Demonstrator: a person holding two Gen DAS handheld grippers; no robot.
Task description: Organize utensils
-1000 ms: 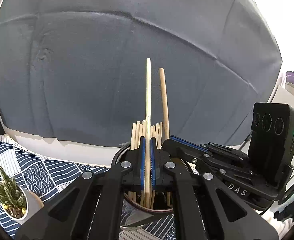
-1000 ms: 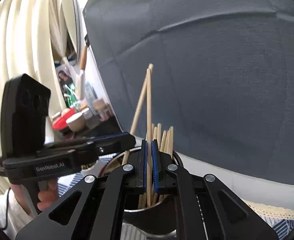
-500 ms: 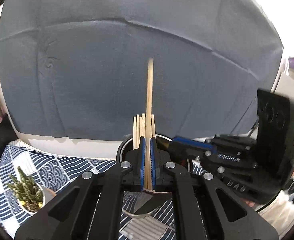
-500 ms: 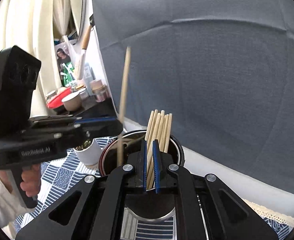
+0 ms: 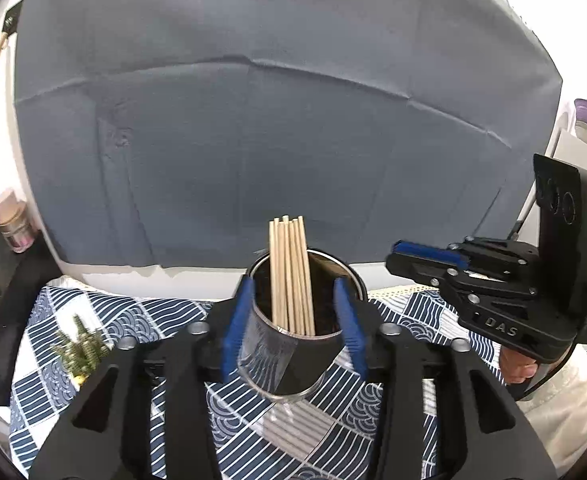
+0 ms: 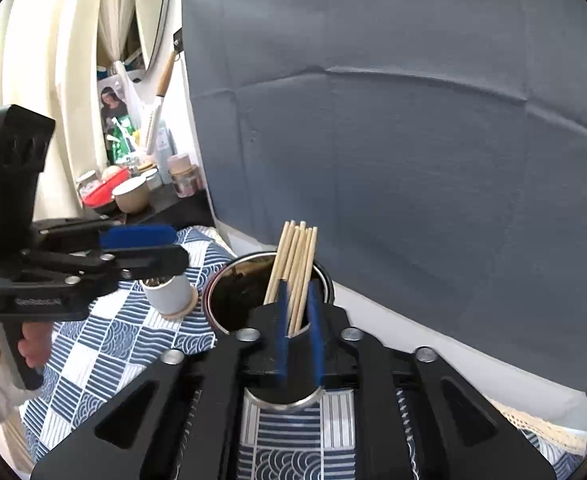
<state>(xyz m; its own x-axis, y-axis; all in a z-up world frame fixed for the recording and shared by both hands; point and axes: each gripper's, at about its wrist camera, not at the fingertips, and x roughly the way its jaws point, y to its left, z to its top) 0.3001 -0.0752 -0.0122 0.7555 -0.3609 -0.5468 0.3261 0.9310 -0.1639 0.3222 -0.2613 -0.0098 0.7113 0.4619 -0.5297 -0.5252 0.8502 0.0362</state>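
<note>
Left wrist: chopsticks (image 5: 291,276) upright in holder (image 5: 285,364).

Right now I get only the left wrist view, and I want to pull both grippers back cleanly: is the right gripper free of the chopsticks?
Observer: Yes. From its own camera the right gripper is opening. The chopsticks show through the gap, but the pads do not press them.
Operator: Anything by the cup I could knock?
Observer: A small white pot on a wooden coaster stands close beside the cup.
Operator: And farther back?
Observer: A red bowl sits on a dark shelf.
</note>
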